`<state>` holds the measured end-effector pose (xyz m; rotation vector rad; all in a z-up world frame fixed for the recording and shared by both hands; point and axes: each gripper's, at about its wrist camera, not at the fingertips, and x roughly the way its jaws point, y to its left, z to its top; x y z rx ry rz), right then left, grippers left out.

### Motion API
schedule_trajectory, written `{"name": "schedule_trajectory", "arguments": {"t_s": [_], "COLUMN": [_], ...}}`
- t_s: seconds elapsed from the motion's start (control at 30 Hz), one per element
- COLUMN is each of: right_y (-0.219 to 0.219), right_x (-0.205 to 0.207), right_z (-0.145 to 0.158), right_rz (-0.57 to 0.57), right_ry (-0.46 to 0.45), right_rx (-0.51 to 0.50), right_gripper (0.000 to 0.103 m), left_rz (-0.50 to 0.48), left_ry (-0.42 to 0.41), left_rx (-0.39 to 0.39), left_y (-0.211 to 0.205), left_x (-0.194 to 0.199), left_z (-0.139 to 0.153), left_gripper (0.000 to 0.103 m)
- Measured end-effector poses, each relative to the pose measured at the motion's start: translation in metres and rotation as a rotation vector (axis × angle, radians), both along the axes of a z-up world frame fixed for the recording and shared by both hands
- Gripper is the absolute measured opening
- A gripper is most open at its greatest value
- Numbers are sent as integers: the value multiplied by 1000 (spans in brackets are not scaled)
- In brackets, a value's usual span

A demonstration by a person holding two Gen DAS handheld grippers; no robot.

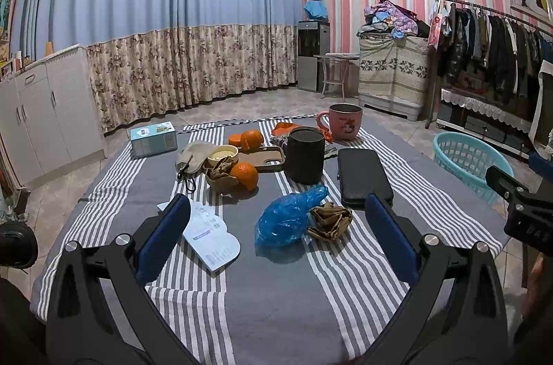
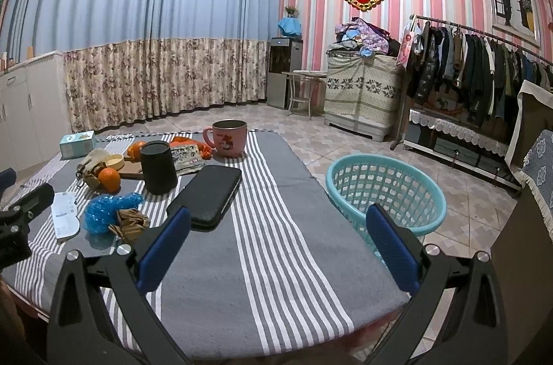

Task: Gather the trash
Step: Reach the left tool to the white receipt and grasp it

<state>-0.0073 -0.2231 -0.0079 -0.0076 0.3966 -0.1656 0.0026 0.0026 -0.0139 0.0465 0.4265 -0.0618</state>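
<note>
A crumpled blue plastic bag (image 1: 290,218) and a crumpled brown paper wad (image 1: 330,221) lie side by side on the striped tablecloth (image 1: 276,289), just ahead of my open, empty left gripper (image 1: 276,226). A white printed paper slip (image 1: 211,233) lies by its left finger. Another brown paper scrap (image 1: 219,173) sits beside an orange (image 1: 244,175). My right gripper (image 2: 276,237) is open and empty above the table's right part, with the blue bag (image 2: 107,209) and brown wad (image 2: 129,225) to its left. A teal plastic basket (image 2: 383,192) stands on the floor right of the table.
On the table: a black cylinder cup (image 1: 306,156), a black case (image 1: 363,176), a pink mug (image 1: 344,121), a cut orange (image 1: 250,138) on a brown tray, a small bowl (image 1: 223,154), a beige pouch (image 1: 191,156), a tissue box (image 1: 153,138). Clothes rack (image 2: 484,71) at right.
</note>
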Motion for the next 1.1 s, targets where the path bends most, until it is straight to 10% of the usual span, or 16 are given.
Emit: {"name": "schedule_trajectory", "arguments": {"t_s": [1.1], "right_y": [-21], "right_x": [66], "right_z": [-26], "right_rz": [-46], "right_ry": [112], "right_rx": [32], "right_gripper": [99], "left_rz": [218], "left_ry": [207], "left_rx": [33], "left_y": [77], "left_x": [98], "left_z": [-46], "left_gripper": [98]}}
